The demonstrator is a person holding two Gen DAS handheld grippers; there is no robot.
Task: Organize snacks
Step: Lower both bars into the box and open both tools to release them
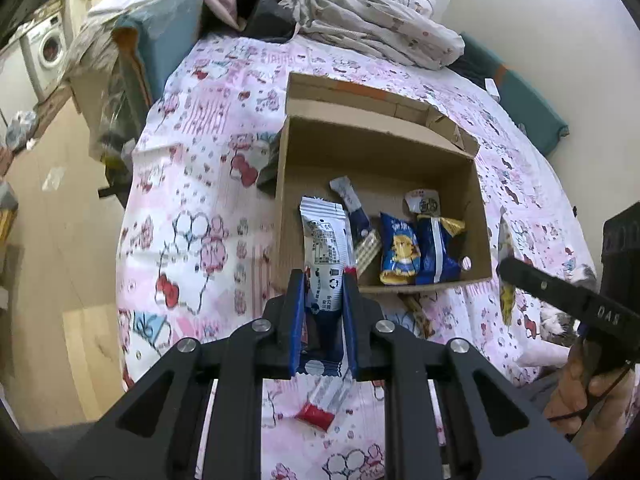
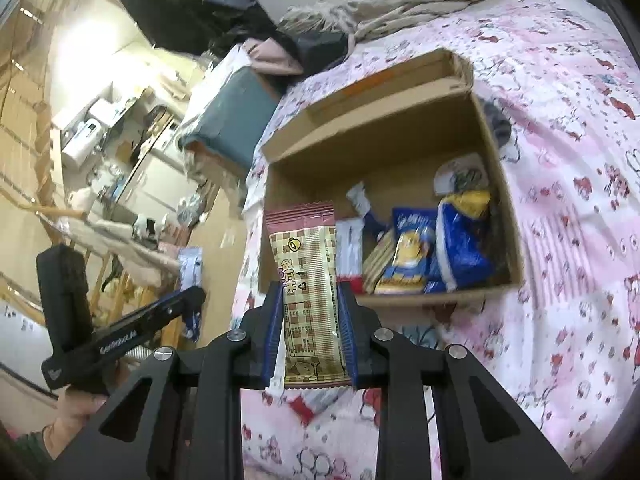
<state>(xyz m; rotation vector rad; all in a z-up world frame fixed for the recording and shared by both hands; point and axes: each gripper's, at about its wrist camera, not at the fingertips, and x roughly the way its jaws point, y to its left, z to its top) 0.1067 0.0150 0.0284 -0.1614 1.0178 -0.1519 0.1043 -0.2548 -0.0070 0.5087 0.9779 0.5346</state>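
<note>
An open cardboard box (image 1: 400,136) (image 2: 384,128) sits on a pink patterned bedsheet. Several snack packets lie inside it, among them a blue chip bag (image 1: 400,254) (image 2: 408,260) and a blue-and-yellow bag (image 1: 438,248) (image 2: 464,240). My left gripper (image 1: 323,276) is shut on a white-and-blue snack packet (image 1: 322,240), held upright at the box's near left edge. My right gripper (image 2: 311,290) is shut on a beige checkered snack bar (image 2: 310,280), held upright in front of the box's near left corner. The right gripper also shows in the left wrist view (image 1: 560,292).
A red-and-white wrapper (image 1: 320,404) lies on the sheet under my left gripper. Another snack (image 1: 418,316) lies just in front of the box. Crumpled bedding (image 1: 372,24) and a teal cushion (image 1: 168,36) are behind the box. The bed's edge and wooden floor (image 1: 52,240) lie to the left.
</note>
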